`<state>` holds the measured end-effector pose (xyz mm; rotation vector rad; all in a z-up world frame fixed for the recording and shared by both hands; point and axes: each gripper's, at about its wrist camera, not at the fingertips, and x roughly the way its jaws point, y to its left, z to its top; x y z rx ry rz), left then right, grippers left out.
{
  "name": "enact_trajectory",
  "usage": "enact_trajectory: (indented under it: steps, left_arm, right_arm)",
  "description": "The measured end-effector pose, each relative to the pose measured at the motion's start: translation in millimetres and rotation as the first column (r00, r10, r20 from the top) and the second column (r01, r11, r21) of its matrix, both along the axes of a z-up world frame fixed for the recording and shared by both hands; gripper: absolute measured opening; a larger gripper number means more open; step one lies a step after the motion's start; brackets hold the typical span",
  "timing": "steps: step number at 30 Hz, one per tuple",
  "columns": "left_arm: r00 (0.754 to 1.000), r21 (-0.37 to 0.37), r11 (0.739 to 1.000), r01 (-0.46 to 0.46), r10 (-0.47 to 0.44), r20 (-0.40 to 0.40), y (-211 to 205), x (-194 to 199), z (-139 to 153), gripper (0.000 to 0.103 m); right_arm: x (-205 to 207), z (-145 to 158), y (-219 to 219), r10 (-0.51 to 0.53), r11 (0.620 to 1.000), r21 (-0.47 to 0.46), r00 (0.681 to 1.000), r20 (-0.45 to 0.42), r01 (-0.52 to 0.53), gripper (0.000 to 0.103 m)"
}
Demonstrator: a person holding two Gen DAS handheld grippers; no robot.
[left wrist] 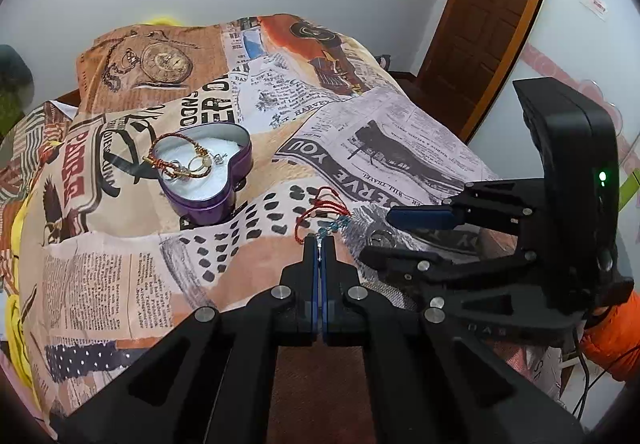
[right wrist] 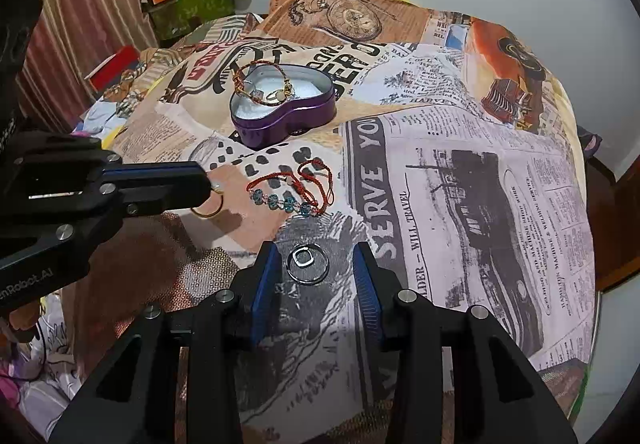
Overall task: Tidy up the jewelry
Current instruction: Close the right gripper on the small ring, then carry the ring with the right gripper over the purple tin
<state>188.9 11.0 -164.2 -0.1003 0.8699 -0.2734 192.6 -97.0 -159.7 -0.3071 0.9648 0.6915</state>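
Lying between the right gripper's (right wrist: 316,264) parted fingers — untouched — silver rings (right wrist: 307,261); left gripper (left wrist: 319,244) pinches a gold ring (right wrist: 208,204).

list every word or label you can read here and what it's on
"SERVE YOU": bedsheet, bold banner
"WILL TRAVEL": same sheet, beside the banner
"HARVEY": sheet, newspaper print
"nRobot.AI" (start cut off): left gripper, on its body
Small newspaper columns on the sheet: too small to read
Red sticker on the wall: blurred
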Motion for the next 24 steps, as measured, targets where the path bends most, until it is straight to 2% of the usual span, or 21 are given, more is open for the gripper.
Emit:
enact_trajectory:
  steps: [3,9,24]
  left_arm:
    - [1.0,-0.005,1.0,-0.004,0.004,0.007,1,-1,1,0.0]
    - [0.999,-0.016,1.0,-0.017,0.017,0.034,6,-3,9,0.0]
    - [0.99,-0.005,0.996,-0.087,0.087,0.114,42,3,34,0.0]
  right_arm:
    - [0,1,1,0.003,1.0,0.004,1.0,-0.005,-0.003,0.02]
    - [2,12,1,-0.015,0.999,0.038,1.0,-0.004,0.015,0.02]
    - [17,58,23,-0.019,0.993,0.116,0.995,0.097,0.008,0.02]
